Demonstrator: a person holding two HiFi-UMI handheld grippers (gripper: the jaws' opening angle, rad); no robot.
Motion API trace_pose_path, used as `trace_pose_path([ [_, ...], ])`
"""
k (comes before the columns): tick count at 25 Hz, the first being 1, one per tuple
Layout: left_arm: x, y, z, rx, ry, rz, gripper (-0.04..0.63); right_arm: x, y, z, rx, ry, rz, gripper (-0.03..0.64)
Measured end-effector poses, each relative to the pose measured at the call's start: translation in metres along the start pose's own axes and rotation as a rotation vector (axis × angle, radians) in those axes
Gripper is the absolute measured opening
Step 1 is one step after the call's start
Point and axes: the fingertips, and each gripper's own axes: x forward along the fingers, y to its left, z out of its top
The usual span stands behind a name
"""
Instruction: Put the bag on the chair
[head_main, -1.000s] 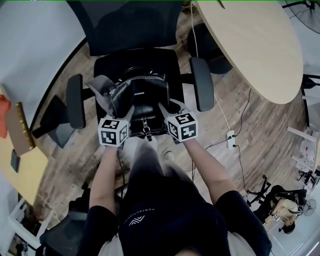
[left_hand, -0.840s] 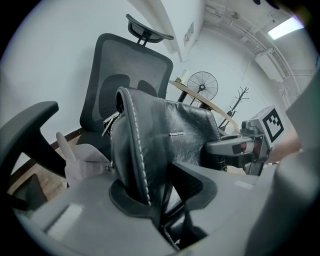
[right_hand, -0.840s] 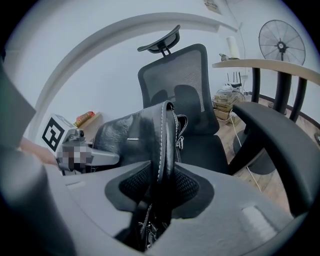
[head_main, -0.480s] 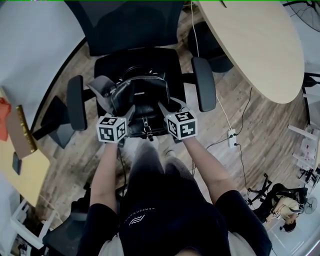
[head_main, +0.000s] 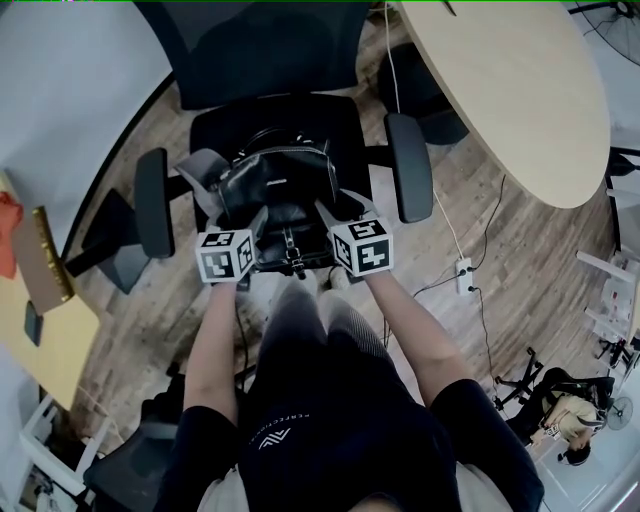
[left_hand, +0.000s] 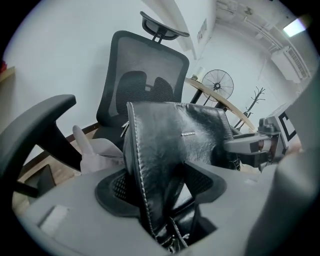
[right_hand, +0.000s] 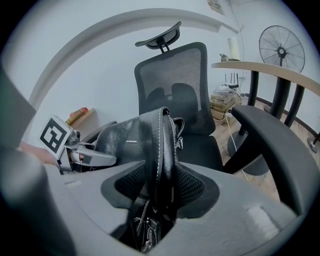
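Since a second ago the bag (head_main: 280, 185) has tipped slightly toward the back of the chair (head_main: 345, 120), and both tools have just been opening. The left tool (left_hand: 162, 192) stands open, the bag's edge loose between its jaws. The bag sits upright on the chair seat. The right tool (right_hand: 157, 192) is open round the other edge. Release looks like the step in hand; next, draw both back from the chair without toppling the bag. Lettering on the bag's small plate is too small to read

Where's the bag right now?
In the head view the black bag stands at centre on the office chair's seat, between its two armrests.
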Motion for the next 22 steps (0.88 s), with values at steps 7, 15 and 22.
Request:
trace_pose_path([
  [7, -0.019, 0.014, -0.003, -0.022, -0.043, 0.117, 0.301, -0.018, -0.005, 0.005, -0.008, -0.025, -0.005, 0.186],
  [15, -0.043, 0.009, -0.004, -0.051, -0.107, 0.144, 0.293, -0.036, 0.003, 0.007, -0.029, -0.044, 0.027, 0.186],
  [22, -0.070, -0.014, 0.004, -0.066, -0.176, 0.126, 0.251, -0.059, 0.005, 0.008, -0.034, -0.058, 0.026, 0.160],
])
